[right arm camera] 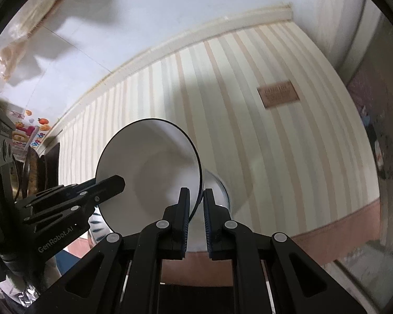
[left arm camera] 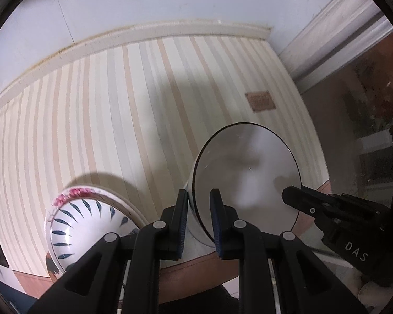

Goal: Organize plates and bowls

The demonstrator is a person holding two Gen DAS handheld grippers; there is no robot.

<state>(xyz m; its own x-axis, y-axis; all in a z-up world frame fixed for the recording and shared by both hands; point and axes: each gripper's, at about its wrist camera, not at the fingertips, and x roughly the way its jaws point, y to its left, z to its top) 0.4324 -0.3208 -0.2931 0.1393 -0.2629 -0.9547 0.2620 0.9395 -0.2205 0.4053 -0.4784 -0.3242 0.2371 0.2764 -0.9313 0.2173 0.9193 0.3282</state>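
Observation:
A white bowl with a thin dark rim point(left arm camera: 249, 172) is tilted above the striped tablecloth point(left arm camera: 104, 110). My left gripper point(left arm camera: 199, 219) is shut on its near-left rim. My right gripper point(right arm camera: 196, 217) is shut on the opposite rim of the same bowl point(right arm camera: 149, 170). The right gripper shows in the left wrist view point(left arm camera: 290, 196), and the left gripper shows in the right wrist view point(right arm camera: 118, 181). A white bowl with blue leaf marks point(left arm camera: 78, 225) sits in a pink-flowered plate point(left arm camera: 76, 192) at the near left.
A brown label point(left arm camera: 260, 101) lies on the cloth at the far right. The table's brown edge point(right arm camera: 340, 227) runs along the near side. A wall with a pale ledge point(left arm camera: 144, 34) stands behind. Cluttered objects point(right arm camera: 26, 136) stand at the left.

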